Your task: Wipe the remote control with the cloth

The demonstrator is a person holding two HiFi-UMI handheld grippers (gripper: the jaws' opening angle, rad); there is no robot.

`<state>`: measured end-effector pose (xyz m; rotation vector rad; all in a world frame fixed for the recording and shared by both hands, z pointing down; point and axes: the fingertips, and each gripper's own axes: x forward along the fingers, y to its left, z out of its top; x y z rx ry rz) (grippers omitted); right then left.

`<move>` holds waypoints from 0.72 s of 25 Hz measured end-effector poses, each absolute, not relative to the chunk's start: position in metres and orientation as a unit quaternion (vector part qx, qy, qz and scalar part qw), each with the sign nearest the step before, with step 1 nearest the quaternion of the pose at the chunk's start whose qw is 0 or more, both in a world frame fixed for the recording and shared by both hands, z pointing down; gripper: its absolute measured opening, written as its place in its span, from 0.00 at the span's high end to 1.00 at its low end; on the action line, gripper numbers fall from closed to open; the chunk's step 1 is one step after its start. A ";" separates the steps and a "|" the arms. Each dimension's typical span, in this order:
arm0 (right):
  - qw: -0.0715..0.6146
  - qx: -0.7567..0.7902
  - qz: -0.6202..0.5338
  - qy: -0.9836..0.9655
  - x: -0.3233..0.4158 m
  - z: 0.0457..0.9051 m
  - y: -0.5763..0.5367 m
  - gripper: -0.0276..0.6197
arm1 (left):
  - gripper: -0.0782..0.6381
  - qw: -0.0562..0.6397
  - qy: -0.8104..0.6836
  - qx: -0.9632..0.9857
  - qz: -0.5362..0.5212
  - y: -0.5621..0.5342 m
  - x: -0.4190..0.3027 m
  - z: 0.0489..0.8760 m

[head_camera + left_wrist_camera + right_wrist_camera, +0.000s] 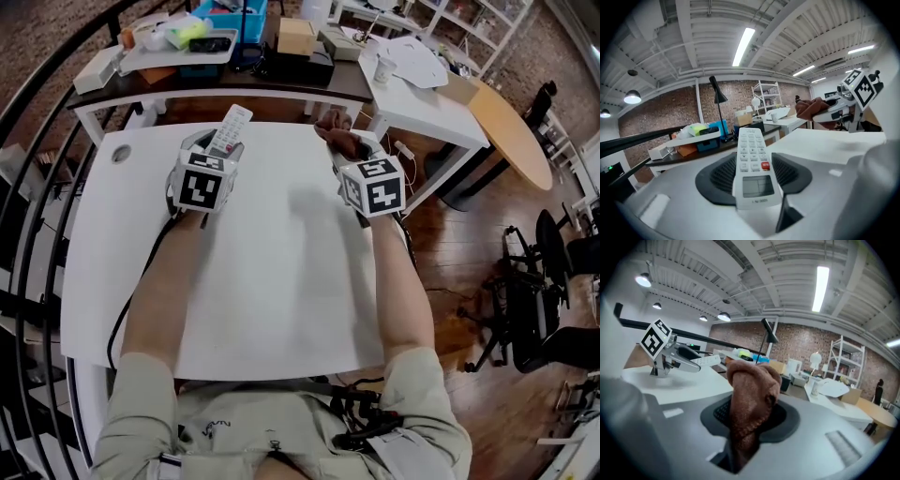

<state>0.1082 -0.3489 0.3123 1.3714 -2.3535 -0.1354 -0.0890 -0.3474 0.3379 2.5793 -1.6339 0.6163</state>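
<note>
A white remote control (pixel 230 129) with a small screen and a red button (pixel 752 164) sticks out forward from my left gripper (pixel 216 147), which is shut on its near end. Both pads (pixel 717 176) press its sides. A brown cloth (pixel 339 139) is bunched upright in my right gripper (pixel 349 148), which is shut on it (pixel 750 399). Both grippers hang above the far part of the white table (pixel 281 281), left and right, well apart. The right gripper view shows the remote (pixel 708 361) off to the left; the left gripper view shows the cloth (pixel 811 107) to the right.
Behind the white table stands a dark side table (pixel 281 84) with a tray, a blue box (pixel 230 17) and a cardboard box (pixel 295 36). A second white table with a cup (pixel 384 67) is at the back right. Office chairs (pixel 534 281) stand to the right, a black railing to the left.
</note>
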 end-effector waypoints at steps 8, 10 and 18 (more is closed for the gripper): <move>0.119 0.529 -0.124 -0.831 0.098 0.239 -0.315 0.80 | 0.55 -0.065 -0.551 0.825 0.110 -0.302 -0.083 0.277; 0.117 0.530 -0.150 -0.826 0.093 0.221 -0.305 0.80 | 0.55 -0.093 -0.559 0.819 0.095 -0.290 -0.086 0.260; 0.123 0.530 -0.295 -0.785 0.070 0.153 -0.251 0.80 | 0.55 -0.218 -0.567 0.791 0.069 -0.249 -0.072 0.196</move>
